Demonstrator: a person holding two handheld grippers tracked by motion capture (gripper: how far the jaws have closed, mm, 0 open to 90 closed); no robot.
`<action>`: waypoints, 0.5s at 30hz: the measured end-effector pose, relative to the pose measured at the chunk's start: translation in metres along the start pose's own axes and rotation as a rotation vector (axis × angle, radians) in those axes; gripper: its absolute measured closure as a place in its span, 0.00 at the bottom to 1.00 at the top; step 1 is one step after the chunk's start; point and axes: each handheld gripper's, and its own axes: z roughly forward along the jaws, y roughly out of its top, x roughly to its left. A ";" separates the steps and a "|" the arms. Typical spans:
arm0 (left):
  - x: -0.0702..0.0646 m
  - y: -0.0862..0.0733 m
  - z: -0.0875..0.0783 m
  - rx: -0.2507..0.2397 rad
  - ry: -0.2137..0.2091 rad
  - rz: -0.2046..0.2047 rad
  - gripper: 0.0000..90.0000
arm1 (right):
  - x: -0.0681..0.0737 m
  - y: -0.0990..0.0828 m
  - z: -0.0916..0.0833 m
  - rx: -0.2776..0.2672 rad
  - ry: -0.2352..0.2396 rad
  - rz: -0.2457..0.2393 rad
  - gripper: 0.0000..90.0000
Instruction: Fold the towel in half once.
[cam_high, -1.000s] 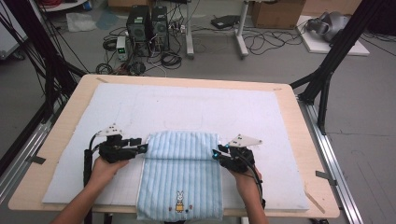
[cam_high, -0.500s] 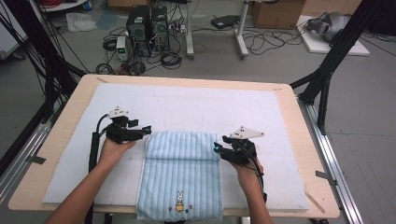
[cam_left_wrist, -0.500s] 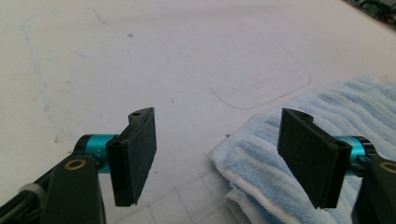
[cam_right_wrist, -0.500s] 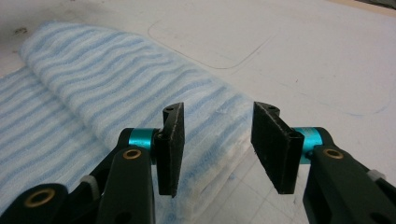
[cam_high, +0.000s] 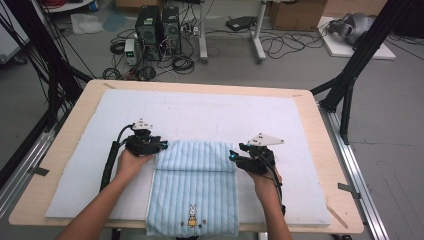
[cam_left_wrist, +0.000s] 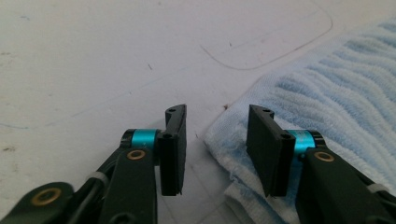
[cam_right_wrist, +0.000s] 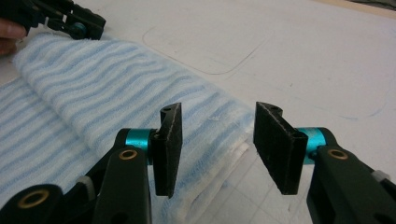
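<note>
Toward the front of the tabletop (cam_high: 320, 131), on the white mat (cam_high: 210, 112): a light-blue striped towel (cam_high: 192, 192), spread flat, near end hanging over the front edge, small rabbit picture (cam_high: 192, 218) close to that end. Far end doubled back into a folded band (cam_high: 197, 156), long axis running left to right, straight between the two hands. Left gripper (cam_high: 162, 146) sits at the band's left end, right gripper (cam_high: 232, 157) at its right end, each pointing inward at the other. Seen from the left gripper view, left gripper (cam_left_wrist: 215, 149) stands partly open, jaws just closing in, towel corner (cam_left_wrist: 327, 93) lying under and beside the jaw on the right of that view, the other jaw over bare mat; pads press on nothing. Seen from the right gripper view, right gripper (cam_right_wrist: 217, 149) stands partly open as well, jaws just widening, layered end of the towel (cam_right_wrist: 93, 93) reaching in below the gap, no pinch on it. Neither grips the cloth at this moment. Looks like a fold in hand, with a fresh hold at both ends of the band likely called for. Turns on one relation: band lies inward from each gripper, so each hand nearest its own corner, left for left, right for right. Needs jaws lowered astride the stacked edge, both layers between the pads, or only the top layer lifts.
</note>
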 end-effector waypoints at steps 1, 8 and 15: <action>-0.001 0.000 0.000 0.004 0.005 0.022 0.70 | 0.000 0.000 0.000 0.000 -0.001 0.002 0.57; -0.001 -0.001 -0.001 -0.010 -0.024 0.069 0.94 | -0.006 -0.001 0.007 0.024 -0.049 0.034 0.52; 0.003 0.003 -0.008 -0.084 -0.047 0.015 0.94 | -0.015 0.005 0.024 0.061 -0.083 0.063 0.45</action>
